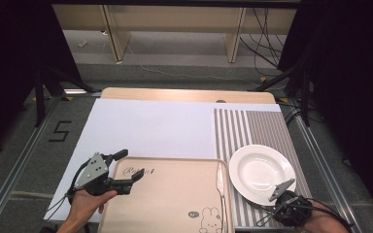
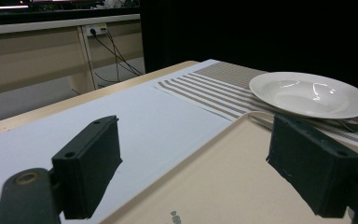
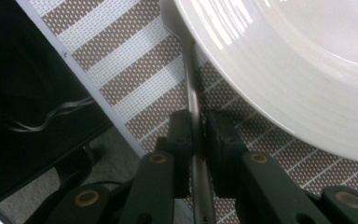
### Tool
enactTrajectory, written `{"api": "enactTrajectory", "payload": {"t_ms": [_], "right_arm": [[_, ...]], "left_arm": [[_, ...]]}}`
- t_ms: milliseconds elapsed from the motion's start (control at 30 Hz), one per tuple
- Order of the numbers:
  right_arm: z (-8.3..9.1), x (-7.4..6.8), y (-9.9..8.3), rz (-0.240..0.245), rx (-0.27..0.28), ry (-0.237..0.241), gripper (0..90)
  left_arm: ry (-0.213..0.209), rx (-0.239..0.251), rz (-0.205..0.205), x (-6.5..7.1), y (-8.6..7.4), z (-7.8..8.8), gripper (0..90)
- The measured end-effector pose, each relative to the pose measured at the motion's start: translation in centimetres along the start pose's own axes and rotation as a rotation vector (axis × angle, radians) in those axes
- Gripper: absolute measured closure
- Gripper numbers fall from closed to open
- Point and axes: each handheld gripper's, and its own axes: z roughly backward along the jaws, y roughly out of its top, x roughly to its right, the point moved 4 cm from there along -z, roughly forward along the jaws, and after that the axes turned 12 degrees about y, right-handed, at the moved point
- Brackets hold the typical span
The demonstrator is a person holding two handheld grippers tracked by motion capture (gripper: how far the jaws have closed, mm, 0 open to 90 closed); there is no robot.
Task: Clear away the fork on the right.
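The right claw (image 3: 196, 133) pinches the slim metal handle of a spoon (image 3: 192, 88) lying on the striped mat (image 3: 121, 51) at the plate's (image 3: 279, 56) 5 o'clock, its bowl end tucked under the rim. The spoon looks light, stiff and slippery, so mid-handle seems the safest hold beside that fragile plate. The left claw (image 2: 205, 163) is spread wide over the tray (image 2: 223, 186) on the counter.

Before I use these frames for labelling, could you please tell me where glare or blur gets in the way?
High view: evenly lit, dark surroundings, plate sharp. Left gripper view: bright highlights in the plate bowl, near jaws soft. Right gripper view: glare on the plate rim, utensil handle slightly blurred.
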Motion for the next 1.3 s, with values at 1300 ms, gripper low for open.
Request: {"api": "enactTrajectory", "payload": {"t_ms": [1300], "right_arm": [[1.0, -2.6, 2.8, 0.201, 0.148, 0.090, 84.3]], "left_arm": [[0.004, 0.007, 0.006, -0.1, 0.1, 0.1, 16.4]]}}
